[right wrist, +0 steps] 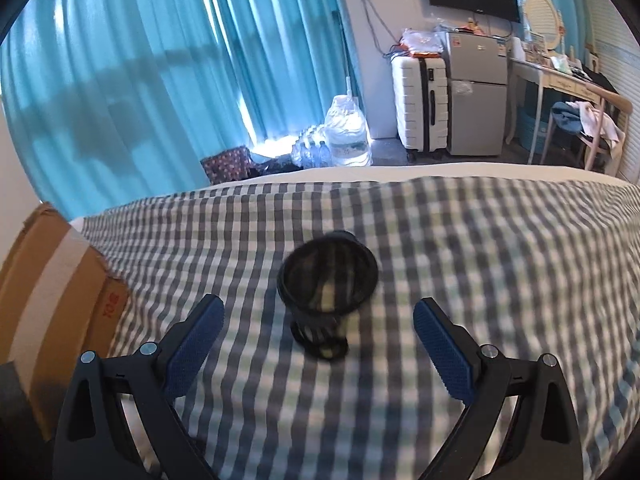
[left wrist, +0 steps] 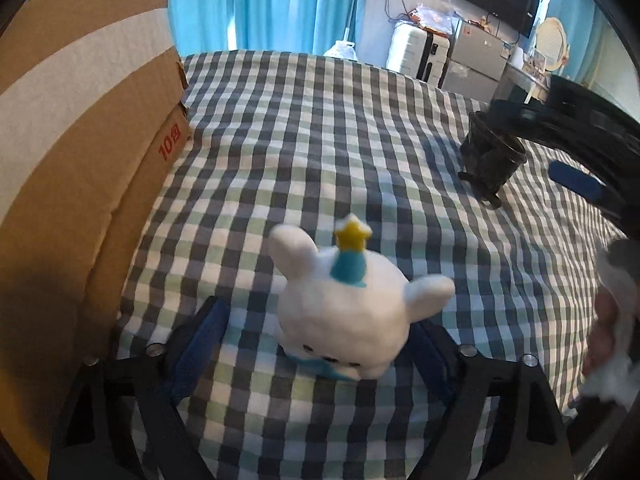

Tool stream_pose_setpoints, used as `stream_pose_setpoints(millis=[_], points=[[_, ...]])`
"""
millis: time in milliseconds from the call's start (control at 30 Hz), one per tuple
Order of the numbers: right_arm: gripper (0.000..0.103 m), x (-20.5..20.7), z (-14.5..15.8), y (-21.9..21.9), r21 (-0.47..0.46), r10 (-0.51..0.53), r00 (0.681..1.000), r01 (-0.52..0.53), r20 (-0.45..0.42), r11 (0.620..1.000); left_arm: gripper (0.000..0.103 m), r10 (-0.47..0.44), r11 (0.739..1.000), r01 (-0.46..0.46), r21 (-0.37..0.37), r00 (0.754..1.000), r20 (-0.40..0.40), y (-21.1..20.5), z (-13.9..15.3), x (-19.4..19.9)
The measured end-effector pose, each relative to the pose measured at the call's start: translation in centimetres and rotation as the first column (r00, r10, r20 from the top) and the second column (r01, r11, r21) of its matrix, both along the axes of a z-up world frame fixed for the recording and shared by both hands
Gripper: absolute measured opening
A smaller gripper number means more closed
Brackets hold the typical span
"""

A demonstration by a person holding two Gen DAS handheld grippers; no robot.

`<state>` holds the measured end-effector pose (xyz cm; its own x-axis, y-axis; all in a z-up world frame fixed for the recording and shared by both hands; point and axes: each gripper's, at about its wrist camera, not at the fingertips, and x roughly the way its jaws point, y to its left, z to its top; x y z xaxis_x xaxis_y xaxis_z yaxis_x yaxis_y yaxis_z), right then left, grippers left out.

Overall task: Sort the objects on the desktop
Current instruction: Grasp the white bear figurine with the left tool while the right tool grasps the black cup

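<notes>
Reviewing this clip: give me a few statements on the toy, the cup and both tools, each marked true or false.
1. The white plush toy lies between the left tool's fingers. True.
2. The plush wears a red hat. False: its hat is teal with a yellow star.
3. The dark mesh cup stands upright on the checked cloth. True.
4. The right tool is shut on the cup. False: its jaws stand wide, with the cup ahead of them and untouched.
5. The cardboard box sits right of the plush. False: it is on the left.
</notes>
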<state>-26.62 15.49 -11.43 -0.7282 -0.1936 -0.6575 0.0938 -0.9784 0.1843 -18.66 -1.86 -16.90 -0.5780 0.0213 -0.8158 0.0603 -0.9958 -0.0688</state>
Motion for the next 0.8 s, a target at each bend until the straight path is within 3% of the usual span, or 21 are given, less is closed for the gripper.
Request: stream_pose_setpoints(millis=[133, 200, 267, 333, 533, 800], points=[[0.095, -2.1, -0.8, -1.0, 0.025, -0.009, 0.999, 0.008, 0.035, 1.0, 0.067, -0.018, 1.0, 0.018, -0.006, 1.0, 0.01, 0.1, 0.4, -0.4], [0.088, -2.7, -1.2, -1.4, 0.025, 0.005, 0.999, -0.006, 0.053, 1.0, 0.062, -0.024, 1.0, 0.024, -0.02, 1.0, 0.018, 0.3, 0.5, -0.4], [0.058, -3.0, -1.4, -1.5, 0.037, 0.009, 0.998, -0.012, 0.064, 0.999, 0.055, -0.03, 0.999, 0.03, -0.026, 0.999, 0.016, 0.4, 0.6, -0.4], [0.059, -3.0, -1.7, -1.4, 0.025, 0.027, 0.996, -0.029, 0.081, 0.999, 0.049, -0.036, 0.999, 0.036, -0.026, 0.999, 0.016, 0.6, 0.7, -0.4], [0.058, -1.8, -0.3, -0.8, 0.014, 0.023, 0.999, -0.023, 0.04, 1.0, 0.049, -0.039, 0.999, 0.039, -0.004, 0.999, 0.022, 0.4, 1.2, -1.0], [0.058, 1.0, 3.8, -0.5, 0.003, 0.036, 0.999, -0.036, -0.016, 0.999, 0.049, -0.06, 0.998, 0.06, -0.01, 0.998, -0.016, 1.3, 3.6, -0.2]])
